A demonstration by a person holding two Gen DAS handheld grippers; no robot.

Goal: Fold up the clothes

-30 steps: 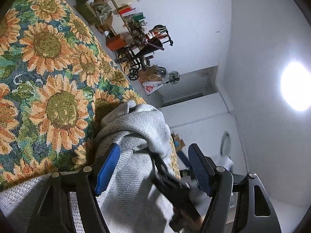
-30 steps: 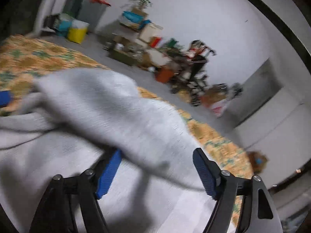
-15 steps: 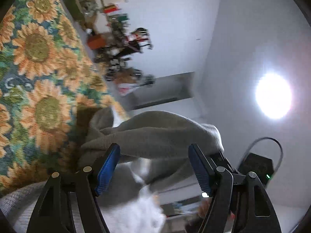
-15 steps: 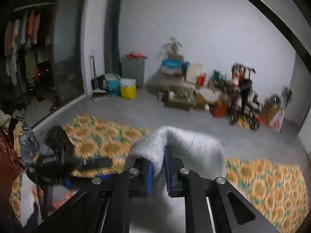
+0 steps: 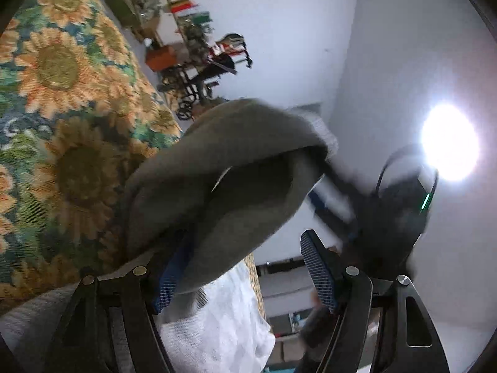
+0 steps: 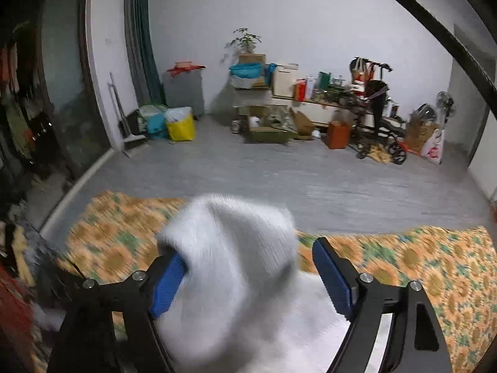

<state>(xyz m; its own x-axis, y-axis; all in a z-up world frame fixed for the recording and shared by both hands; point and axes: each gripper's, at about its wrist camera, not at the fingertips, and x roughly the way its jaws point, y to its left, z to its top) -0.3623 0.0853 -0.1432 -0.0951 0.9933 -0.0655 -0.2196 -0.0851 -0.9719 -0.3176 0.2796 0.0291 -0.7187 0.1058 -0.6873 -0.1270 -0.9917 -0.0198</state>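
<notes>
Grey knit garment [image 6: 236,283] lies bunched on the sunflower-print cover [image 6: 435,264], heaped toward the cover's near edge in the right wrist view. One fold is humped up between the two grippers.

Right gripper [image 6: 248,276]: jaws opening at this moment. The fold sits between them, draped against the left blue pad [image 6: 167,286]; the right pad stands clear of the cloth, with cover visible in the gap. Not clamped.

Left gripper [image 5: 245,276]: jaws spread wide. A fold of the same garment [image 5: 223,171] hangs over the left pad [image 5: 170,279] and hides part of it; the right pad is bare, nothing touching it. No grip.

Left wrist view also shows the right gripper [image 5: 382,205] blurred, just beyond the raised fold, with a green indicator light on its body.

Far wall: boxes, potted plant [image 6: 245,42], yellow bag [image 6: 180,126], stroller [image 6: 376,115], floor fan [image 6: 445,105].

Writing: none legible. A white bag [image 6: 433,149] by the stroller carries red print, too small to read.
</notes>
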